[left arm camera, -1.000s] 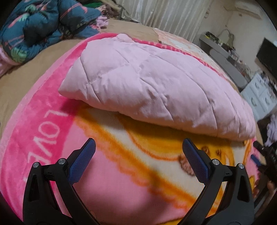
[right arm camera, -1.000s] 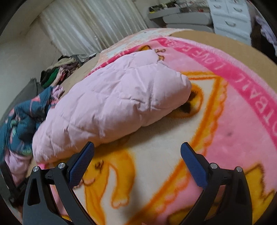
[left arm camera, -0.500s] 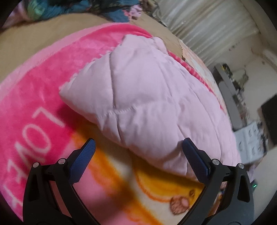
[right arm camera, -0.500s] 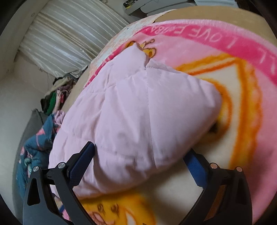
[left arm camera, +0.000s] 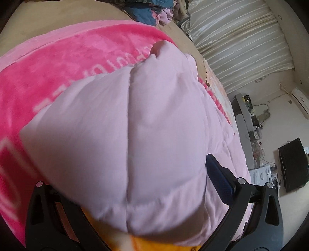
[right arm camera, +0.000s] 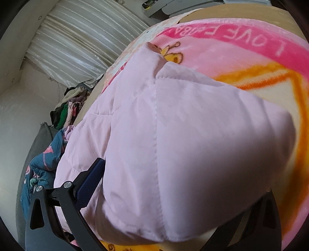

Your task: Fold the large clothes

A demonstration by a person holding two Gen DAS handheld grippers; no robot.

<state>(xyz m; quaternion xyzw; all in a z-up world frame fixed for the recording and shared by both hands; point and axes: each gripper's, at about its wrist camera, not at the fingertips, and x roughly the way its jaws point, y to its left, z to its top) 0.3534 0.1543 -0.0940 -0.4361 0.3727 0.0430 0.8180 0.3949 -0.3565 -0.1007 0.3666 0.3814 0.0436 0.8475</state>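
A pale pink quilted padded garment (left arm camera: 154, 96) lies folded on a pink and orange cartoon blanket (left arm camera: 77, 58) spread over a bed. My left gripper (left arm camera: 153, 160) is open and straddles the garment's near left corner. Its right finger pad (left arm camera: 218, 177) shows beside the fabric; its left finger is hidden under the cloth. In the right wrist view the same garment (right arm camera: 173, 115) fills the frame over the blanket (right arm camera: 251, 58). My right gripper (right arm camera: 152, 162) is open around the near right corner, with its left pad (right arm camera: 90, 179) visible and the right finger covered.
A heap of dark clothes (left arm camera: 150, 11) lies at the far end of the bed, before a pale curtain (left arm camera: 241, 38). A cluttered desk (left arm camera: 245, 119) and a black box (left arm camera: 293, 164) stand at right. A blue patterned quilt (right arm camera: 42, 170) lies at the left.
Both grippers have moved forward from the bare blanket onto the garment's two near corners. The fabric now sits between each pair of open fingers.
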